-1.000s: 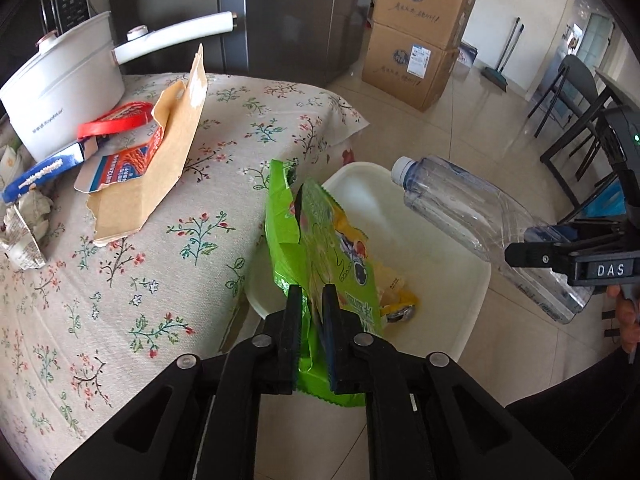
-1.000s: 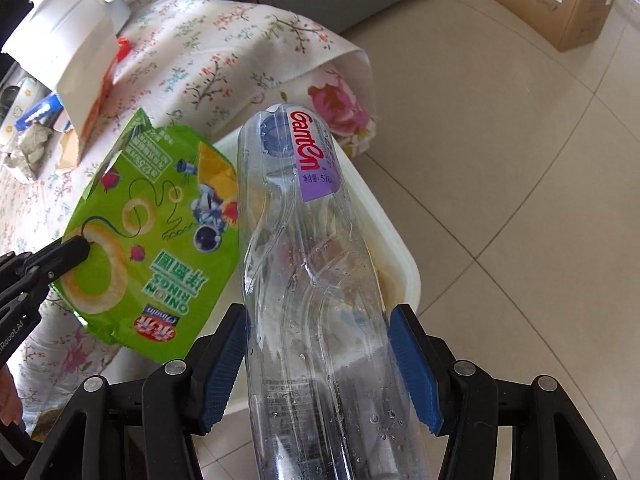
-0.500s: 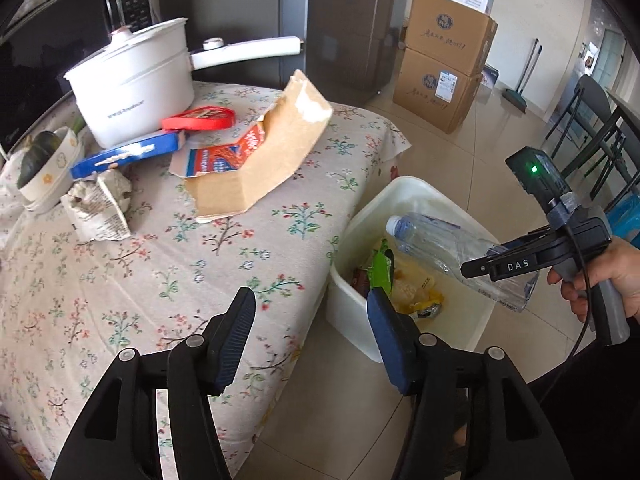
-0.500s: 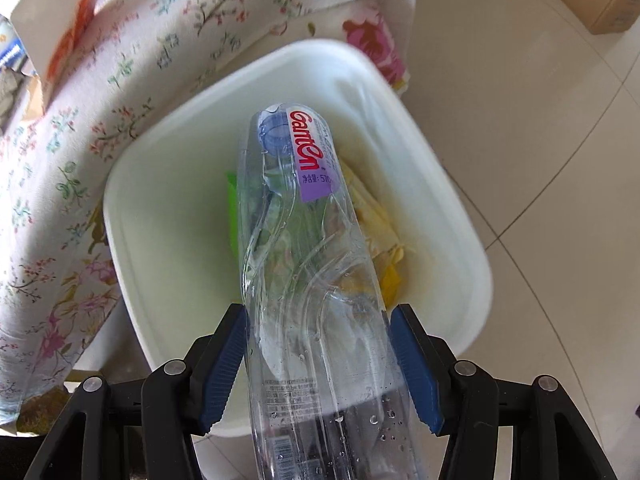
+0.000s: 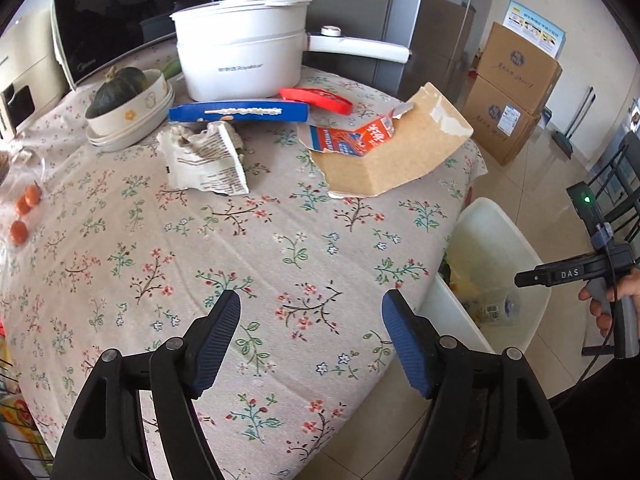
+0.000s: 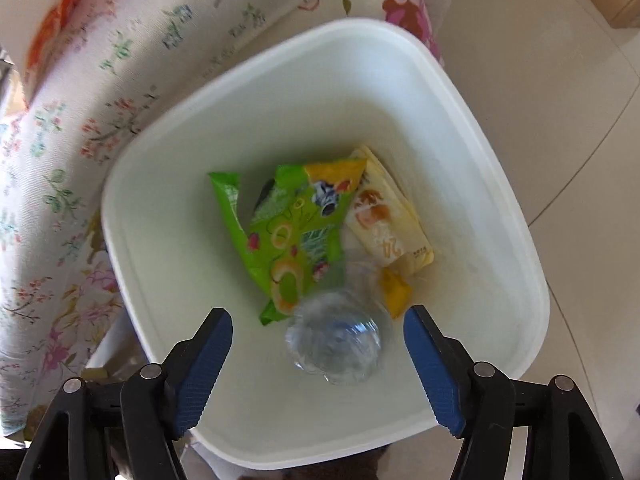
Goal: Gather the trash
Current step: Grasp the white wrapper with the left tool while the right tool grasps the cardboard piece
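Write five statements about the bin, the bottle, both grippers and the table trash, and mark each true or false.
1. The bottle is in the bin. True.
2. The right gripper grips the bottle. False: its jaws are open, apart from the bottle.
3. The left gripper is open and empty. True.
4. The green bag lies on the table. False: it is in the bin.
5. Torn cardboard lies on the table. True.
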`<state>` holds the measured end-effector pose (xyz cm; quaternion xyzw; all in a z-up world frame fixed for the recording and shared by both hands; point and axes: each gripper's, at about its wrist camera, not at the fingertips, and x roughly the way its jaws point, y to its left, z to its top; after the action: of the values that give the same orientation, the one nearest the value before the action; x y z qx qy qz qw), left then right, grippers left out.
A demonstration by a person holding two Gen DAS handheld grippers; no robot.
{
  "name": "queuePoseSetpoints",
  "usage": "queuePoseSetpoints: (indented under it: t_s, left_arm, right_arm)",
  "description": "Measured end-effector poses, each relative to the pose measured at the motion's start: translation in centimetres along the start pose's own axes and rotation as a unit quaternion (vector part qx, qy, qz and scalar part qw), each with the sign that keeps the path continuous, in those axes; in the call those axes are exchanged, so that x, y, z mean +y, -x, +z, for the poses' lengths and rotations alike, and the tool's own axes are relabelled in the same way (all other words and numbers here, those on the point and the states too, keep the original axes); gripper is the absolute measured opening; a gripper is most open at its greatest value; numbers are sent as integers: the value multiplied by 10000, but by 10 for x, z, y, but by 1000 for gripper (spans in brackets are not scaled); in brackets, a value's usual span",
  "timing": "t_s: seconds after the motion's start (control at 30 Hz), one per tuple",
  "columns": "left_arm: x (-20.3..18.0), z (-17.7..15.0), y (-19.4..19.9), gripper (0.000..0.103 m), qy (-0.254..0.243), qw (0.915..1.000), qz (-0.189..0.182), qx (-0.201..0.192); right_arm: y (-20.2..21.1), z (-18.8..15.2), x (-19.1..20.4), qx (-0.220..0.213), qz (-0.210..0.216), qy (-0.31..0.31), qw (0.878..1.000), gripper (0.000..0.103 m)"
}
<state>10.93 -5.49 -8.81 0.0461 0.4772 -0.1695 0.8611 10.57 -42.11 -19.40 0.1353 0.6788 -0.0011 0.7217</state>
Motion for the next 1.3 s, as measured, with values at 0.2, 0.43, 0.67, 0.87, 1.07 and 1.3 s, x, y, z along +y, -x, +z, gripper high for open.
queuePoseSetpoints:
  t_s: [0.2, 0.43, 0.67, 0.87, 1.07, 1.3]
  left_arm:
    - [25, 5, 2, 77, 412, 9991, 38, -68]
    - [48, 15, -1, 77, 851, 9959, 175, -237]
    - [73, 45, -12, 77, 791, 9955, 428, -315]
    - [99, 68, -29, 77, 837, 9929, 386, -753]
    - [122, 77, -66, 77, 1371, 9865, 292, -852]
    - [123, 88, -97, 67, 1473, 9841, 262, -953]
  right_arm:
    - [41, -9, 10, -563, 242, 149, 9980, 75]
    - [81, -9, 41, -1480, 437, 297, 9876, 77]
    - [94, 10, 70, -2177, 514, 295, 9742, 79]
    - [93, 34, 98, -2426, 676, 473, 9666, 79]
    - [88, 56, 117, -2596, 824, 541, 9607, 79]
    - [74, 76, 131, -2533, 835, 595, 9619, 79]
